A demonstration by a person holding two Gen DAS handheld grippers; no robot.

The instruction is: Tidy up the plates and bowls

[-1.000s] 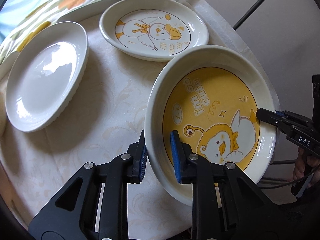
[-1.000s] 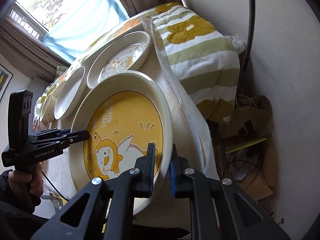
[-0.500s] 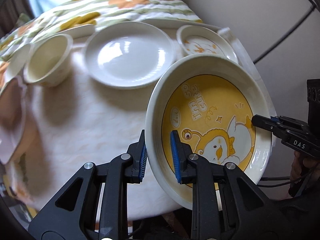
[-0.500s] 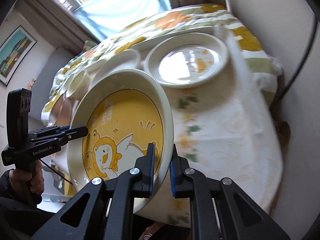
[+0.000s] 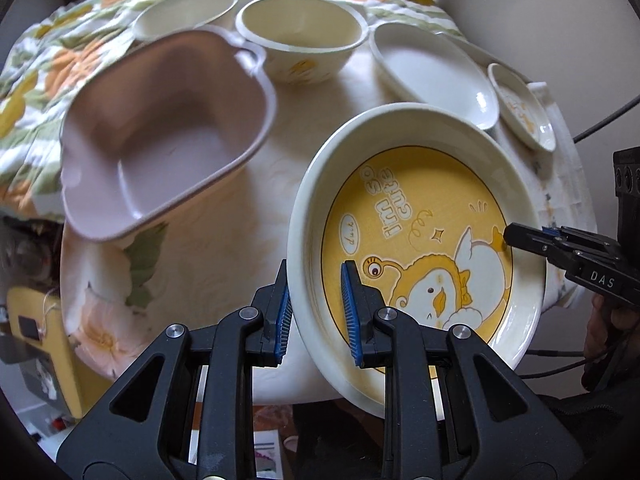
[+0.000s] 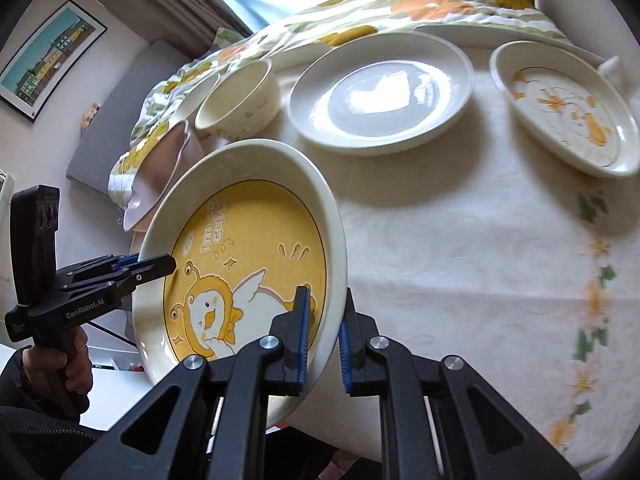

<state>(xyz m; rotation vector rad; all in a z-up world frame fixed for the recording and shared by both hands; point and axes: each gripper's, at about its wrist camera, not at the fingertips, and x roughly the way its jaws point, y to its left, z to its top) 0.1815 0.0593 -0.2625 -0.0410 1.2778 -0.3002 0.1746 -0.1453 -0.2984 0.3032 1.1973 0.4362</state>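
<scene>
Both grippers hold one deep yellow cartoon-duck plate (image 5: pixel 420 240) tilted in the air over the table's near edge. My left gripper (image 5: pixel 314 308) is shut on its left rim; my right gripper (image 6: pixel 322 338) is shut on the opposite rim, and shows in the left wrist view (image 5: pixel 520 238). The plate also shows in the right wrist view (image 6: pixel 240 264). On the table lie a plain white plate (image 6: pixel 380 96), a small duck-print plate (image 6: pixel 568 112), a cream bowl (image 5: pixel 300 36) and a second cream bowl (image 5: pixel 184 14).
A pink plastic tub (image 5: pixel 160 136) sits at the table's left. A cream floral tablecloth (image 6: pixel 480 260) covers the table. Flowered bedding (image 6: pixel 400 4) lies behind the dishes. A wall with a framed picture (image 6: pixel 48 56) stands at the left.
Both grippers have carried the duck plate leftward along the table. The pink tub and the bowls have come into the left wrist view; the white plate and small duck plate have slid right.
</scene>
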